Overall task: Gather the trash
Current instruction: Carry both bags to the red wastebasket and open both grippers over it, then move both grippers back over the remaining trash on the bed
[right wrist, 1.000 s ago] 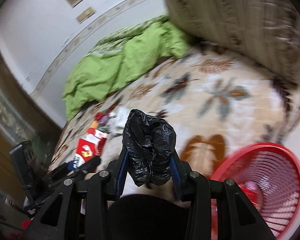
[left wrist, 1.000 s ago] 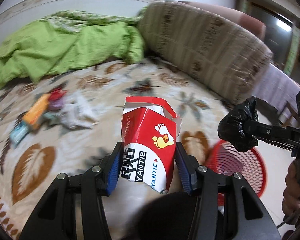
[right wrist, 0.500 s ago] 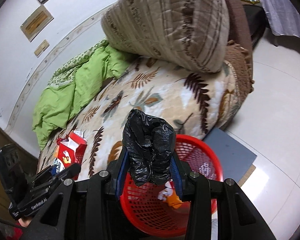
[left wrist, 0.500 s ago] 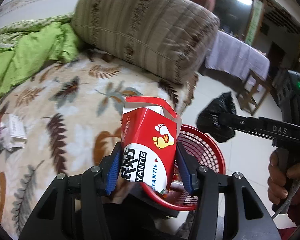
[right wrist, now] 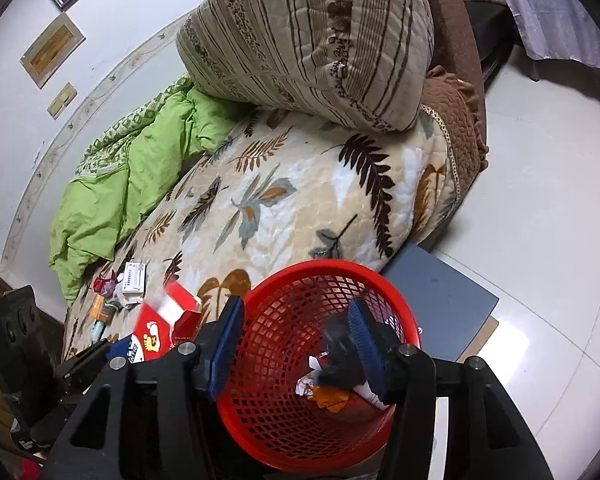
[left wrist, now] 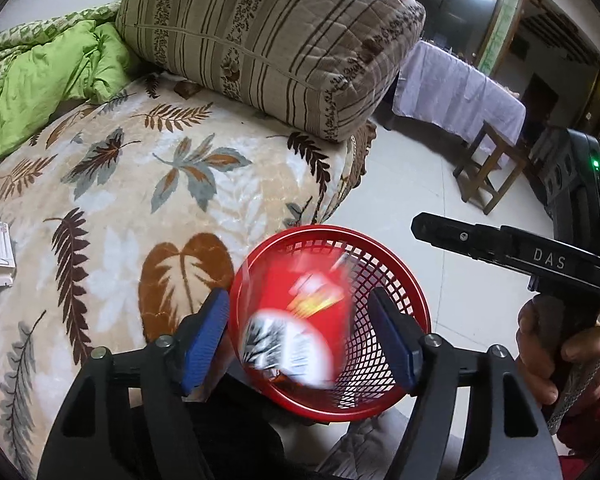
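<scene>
Two views, differing: floor mat [right wrist: 440,300] and far trash pile [right wrist: 118,294] only in right wrist view; wooden stool [left wrist: 488,168] and hand [left wrist: 556,356] on right gripper only in left.

Left gripper [left wrist: 300,332] above red basket [left wrist: 400,268], jaws opening, blurred red carton [left wrist: 296,328] loose between blue pads [left wrist: 204,332], touching neither.

Right gripper [right wrist: 296,348] over basket too, jaws opening; black bag [right wrist: 338,356] blurred against right pad, grip not discernible, inside basket rim.

"DAS" stands on the right hand-held gripper [left wrist: 416,227]; the red carton's [left wrist: 296,320] print seems blurred.
</scene>
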Motion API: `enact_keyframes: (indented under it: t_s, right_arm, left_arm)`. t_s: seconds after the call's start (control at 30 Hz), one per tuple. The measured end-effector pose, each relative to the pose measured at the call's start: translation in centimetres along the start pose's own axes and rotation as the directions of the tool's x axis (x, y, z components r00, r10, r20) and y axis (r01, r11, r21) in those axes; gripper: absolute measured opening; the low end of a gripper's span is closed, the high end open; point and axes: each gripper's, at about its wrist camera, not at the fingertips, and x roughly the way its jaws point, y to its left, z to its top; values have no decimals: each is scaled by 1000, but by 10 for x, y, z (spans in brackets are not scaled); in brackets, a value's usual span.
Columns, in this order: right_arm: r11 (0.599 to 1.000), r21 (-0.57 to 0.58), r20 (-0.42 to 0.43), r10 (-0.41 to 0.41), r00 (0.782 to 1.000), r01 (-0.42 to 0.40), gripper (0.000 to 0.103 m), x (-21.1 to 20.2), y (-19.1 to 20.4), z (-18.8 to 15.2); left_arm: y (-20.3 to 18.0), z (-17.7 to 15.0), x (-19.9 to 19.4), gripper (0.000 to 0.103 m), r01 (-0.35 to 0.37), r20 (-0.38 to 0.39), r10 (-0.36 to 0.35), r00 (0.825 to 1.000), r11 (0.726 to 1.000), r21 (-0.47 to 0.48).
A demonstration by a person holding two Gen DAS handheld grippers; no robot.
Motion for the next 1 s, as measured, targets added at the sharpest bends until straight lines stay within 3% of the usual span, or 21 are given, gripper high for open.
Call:
enact_keyframes:
  t_s: [0.2, 0.5, 0.73, 1.0]
  right_arm:
    - [1000, -15, 15, 1, 1000, -1, 57, -3, 9, 3]
    - [998, -56, 11, 28, 1000, -27, 59, 1, 28, 7]
    - [987, -136, -27, 81, 996, -84, 60, 19, 63, 0]
    - [948, -269, -94, 151, 984, -171, 60, 45, 124, -17]
  left_arm:
    - [9, 2, -9, 71, 14, 23, -13, 1000, 999, -40]
    - [37, -1, -27, 72, -20, 57, 26, 998, 994, -108]
    - [68, -12, -49, 72, -91, 84, 104, 991, 985, -150]
    - [120, -28, -80, 73, -157, 111, 190, 975, 954, -257]
